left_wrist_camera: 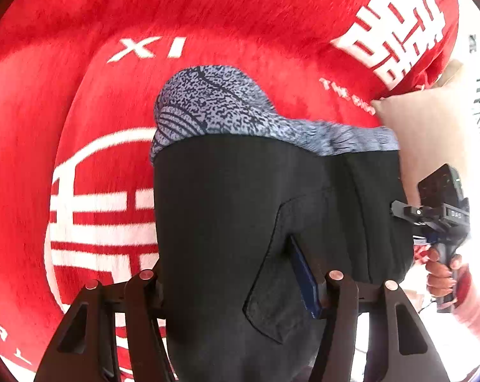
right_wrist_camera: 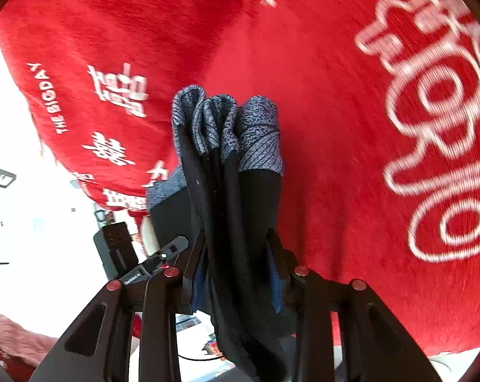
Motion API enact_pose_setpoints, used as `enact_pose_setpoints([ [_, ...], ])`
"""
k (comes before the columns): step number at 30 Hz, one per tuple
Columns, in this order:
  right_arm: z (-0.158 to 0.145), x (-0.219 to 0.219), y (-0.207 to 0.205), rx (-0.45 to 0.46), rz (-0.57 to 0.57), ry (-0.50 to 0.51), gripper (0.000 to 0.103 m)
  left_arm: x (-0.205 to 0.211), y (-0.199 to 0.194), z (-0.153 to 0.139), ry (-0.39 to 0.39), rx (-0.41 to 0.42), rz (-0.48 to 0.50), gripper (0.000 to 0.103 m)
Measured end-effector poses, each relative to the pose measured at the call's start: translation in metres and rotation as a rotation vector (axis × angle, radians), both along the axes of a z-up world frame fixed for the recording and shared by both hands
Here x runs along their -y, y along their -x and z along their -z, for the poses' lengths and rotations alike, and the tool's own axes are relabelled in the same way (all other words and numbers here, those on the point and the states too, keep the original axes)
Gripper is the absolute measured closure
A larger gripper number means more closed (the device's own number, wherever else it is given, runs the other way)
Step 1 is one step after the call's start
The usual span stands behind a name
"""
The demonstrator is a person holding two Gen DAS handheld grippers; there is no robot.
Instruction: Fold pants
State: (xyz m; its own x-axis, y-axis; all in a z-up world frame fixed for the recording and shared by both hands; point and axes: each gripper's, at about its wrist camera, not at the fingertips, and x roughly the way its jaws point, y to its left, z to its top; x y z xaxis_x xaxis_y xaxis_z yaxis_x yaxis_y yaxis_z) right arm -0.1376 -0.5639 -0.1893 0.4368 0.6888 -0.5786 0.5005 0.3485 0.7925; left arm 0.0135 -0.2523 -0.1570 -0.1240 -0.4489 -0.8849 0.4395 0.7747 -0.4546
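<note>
Black stretchy pants [left_wrist_camera: 227,222] with a speckled grey waistband are pinched by both claws, left gripper [left_wrist_camera: 240,289] and right gripper [right_wrist_camera: 236,270], waistband at 12 o'clock over the red printed blanket [left_wrist_camera: 80,79].

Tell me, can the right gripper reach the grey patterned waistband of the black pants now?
Probably not: the right gripper is already shut on the bunched black pants, and the grey patterned waistband sits beyond its fingertips. It would need to let go first.
</note>
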Motion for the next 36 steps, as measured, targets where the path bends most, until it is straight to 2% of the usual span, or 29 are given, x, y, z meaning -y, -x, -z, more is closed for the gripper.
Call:
enact_pose_setpoints([
  [2,0.004,-0.002,0.002,-0.005,-0.016,0.074,0.065,-0.001,0.003,0.008,-0.009,0.019,-0.007,0.035],
  [6,0.006,-0.004,-0.004,-0.024,-0.017,0.157,0.056,-0.001,0.001,0.012,-0.065,0.083,-0.043,0.010],
  [8,0.002,-0.006,-0.003,-0.035,-0.039,0.222,0.048,0.000,0.001,0.011,-0.088,0.095,-0.044,0.010],
  [10,-0.002,-0.005,-0.002,-0.057,-0.054,0.279,0.045,0.001,0.002,0.005,-0.124,0.130,-0.034,0.009],
  [13,-0.014,-0.008,-0.001,-0.126,-0.069,0.393,0.035,0.000,0.002,-0.008,-0.185,0.179,-0.056,0.010],
  [15,-0.028,-0.014,-0.002,-0.169,-0.078,0.493,0.034,-0.003,-0.001,-0.020,-0.210,0.208,-0.080,0.010],
  [16,-0.037,-0.017,-0.002,-0.180,-0.084,0.539,0.037,-0.005,-0.002,-0.030,-0.204,0.229,-0.094,0.010],
  [17,-0.047,-0.021,-0.003,-0.175,-0.094,0.574,0.053,-0.005,-0.004,-0.040,-0.183,0.238,-0.103,0.010],
  [18,-0.054,-0.024,-0.005,-0.164,-0.102,0.598,0.064,-0.005,-0.006,-0.048,-0.160,0.245,-0.109,0.010],
  [19,-0.064,-0.027,-0.009,-0.149,-0.107,0.624,0.080,-0.004,-0.007,-0.056,-0.135,0.253,-0.111,0.010],
  [20,-0.069,-0.029,-0.012,-0.133,-0.108,0.633,0.085,0.000,-0.010,-0.065,-0.097,0.262,-0.103,0.010],
  [22,-0.076,-0.032,-0.022,-0.091,-0.113,0.637,0.085,0.011,-0.013,-0.069,-0.048,0.263,-0.074,0.010],
  [25,-0.067,-0.039,-0.038,-0.106,-0.146,0.641,0.085,0.030,-0.015,-0.057,-0.023,0.239,-0.031,0.010],
  [31,-0.044,-0.037,-0.023,-0.171,-0.158,0.663,0.087,0.028,-0.016,-0.010,-0.122,0.200,-0.037,0.010],
  [36,-0.043,-0.033,-0.021,-0.199,-0.151,0.648,0.082,0.020,-0.015,-0.002,-0.152,0.165,-0.063,0.009],
])
